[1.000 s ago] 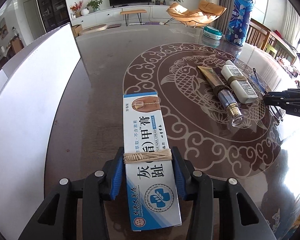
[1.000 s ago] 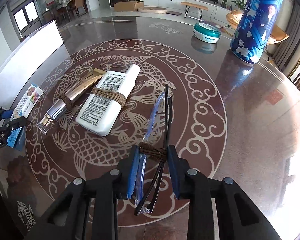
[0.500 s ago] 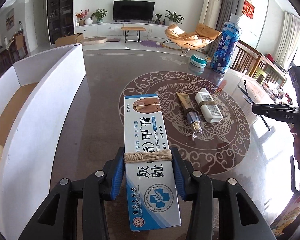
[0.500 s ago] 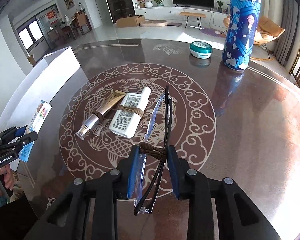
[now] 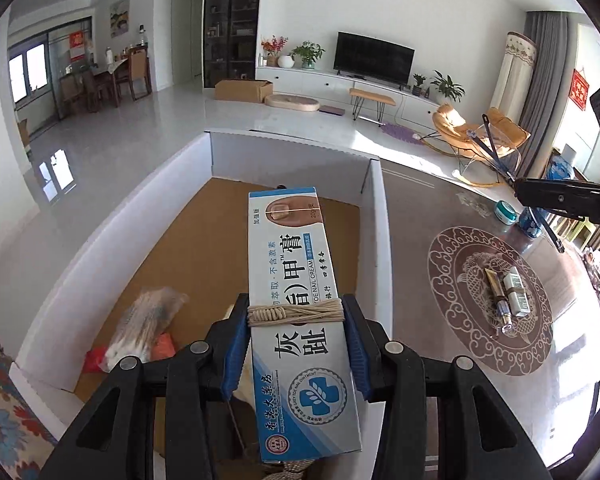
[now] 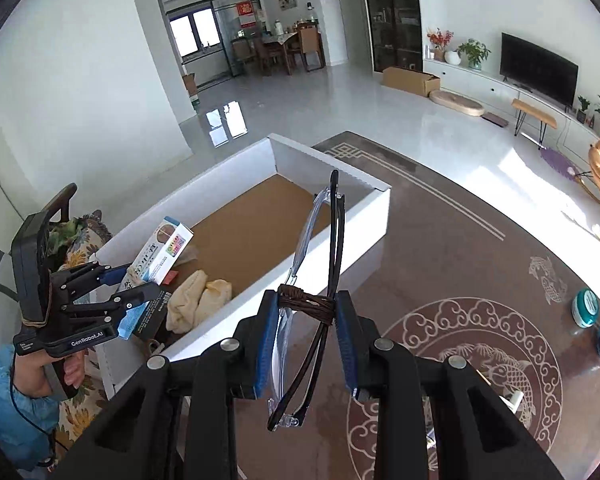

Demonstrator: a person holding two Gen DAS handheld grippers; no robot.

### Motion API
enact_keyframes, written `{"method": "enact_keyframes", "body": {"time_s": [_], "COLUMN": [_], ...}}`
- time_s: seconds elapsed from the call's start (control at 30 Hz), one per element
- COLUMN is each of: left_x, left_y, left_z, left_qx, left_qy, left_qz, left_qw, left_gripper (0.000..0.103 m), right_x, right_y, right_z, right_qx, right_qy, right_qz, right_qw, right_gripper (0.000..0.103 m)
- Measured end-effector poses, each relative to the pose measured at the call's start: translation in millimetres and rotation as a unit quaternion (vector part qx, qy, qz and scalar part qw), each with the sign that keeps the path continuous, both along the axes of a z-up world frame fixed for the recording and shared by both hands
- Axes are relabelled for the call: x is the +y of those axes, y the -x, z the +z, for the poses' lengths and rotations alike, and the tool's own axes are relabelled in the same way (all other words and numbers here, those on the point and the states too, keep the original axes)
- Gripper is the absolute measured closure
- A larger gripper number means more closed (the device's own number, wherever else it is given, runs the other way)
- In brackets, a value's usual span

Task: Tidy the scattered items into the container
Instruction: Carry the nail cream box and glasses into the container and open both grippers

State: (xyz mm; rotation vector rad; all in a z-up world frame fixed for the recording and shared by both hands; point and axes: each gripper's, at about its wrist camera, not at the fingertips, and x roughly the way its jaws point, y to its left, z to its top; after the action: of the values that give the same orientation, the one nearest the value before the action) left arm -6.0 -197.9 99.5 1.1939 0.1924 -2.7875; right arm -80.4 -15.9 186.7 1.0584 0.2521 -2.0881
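Both loads have left the worktop (image 5: pixel 412 264) for the white cardboard box (image 5: pixel 376 216). The left hand-held gripper (image 5: pixel 296 344) clamps the nail-cream carton (image 5: pixel 296 280) above it; the right hand-held gripper (image 6: pixel 306 340), clenched on folded glasses (image 6: pixel 324 248), nears its rim. Release comes next.

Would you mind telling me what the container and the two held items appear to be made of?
Container: likely corrugated cardboard, white matte walls over a brown floor. Nail cream box: glossy printed paperboard, sharp folded edges, wound with pale twine. Glasses: probably plastic, with dark shiny temples and a clear front, bound with brown cord.
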Motion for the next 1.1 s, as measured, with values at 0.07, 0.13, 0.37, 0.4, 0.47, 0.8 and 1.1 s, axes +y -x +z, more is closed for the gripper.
{"method": "enact_keyframes", "body": {"time_s": [0.07,0.13,0.37,0.4,0.47,0.8,1.1], "left_x": [-26.0,-45.5,-68.8,-69.1,-68.0,-66.6,-49.4], "left_y": [-2.1,-3.5,-3.3,-3.7,-3.9,-10.1,-22.6], "left_z": [-8.4,-19.6,-54.9,-57.7,-61.4,-62.8,-42.1], "left_qx": [-0.013,-0.027,-0.065,-0.067,-0.068,-0.072,-0.028], "left_qy": [0.008,0.005,0.001,-0.001,-0.003,0.017,0.027], "left_qz": [0.028,0.049,0.073,0.073,0.072,0.093,0.102], "left_qw": [0.9995,0.9984,0.9952,0.9951,0.9951,0.9928,0.9940], "left_gripper": [0.059,0.059,0.059,0.059,0.059,0.043,0.028], "right_x": [-49.1,-92.8,-169.1,-171.9,-173.8,-178.4,-133.3], "right_y": [-2.6,-7.4,-22.8,-24.3,-26.9,-34.7,-9.8], "right_z": [-6.0,-18.6,-77.1,-85.5,-100.4,-114.3,-86.3], "right_qx": [-0.021,-0.046,-0.081,-0.090,-0.116,-0.148,-0.098], "right_qy": [-0.010,-0.022,-0.076,-0.076,-0.068,-0.029,-0.022], "right_qz": [0.030,0.054,0.087,0.089,0.090,0.086,0.019], "right_qw": [0.999,0.997,0.990,0.989,0.987,0.985,0.995], "right_gripper": [0.074,0.074,0.073,0.073,0.073,0.018,0.017]}}
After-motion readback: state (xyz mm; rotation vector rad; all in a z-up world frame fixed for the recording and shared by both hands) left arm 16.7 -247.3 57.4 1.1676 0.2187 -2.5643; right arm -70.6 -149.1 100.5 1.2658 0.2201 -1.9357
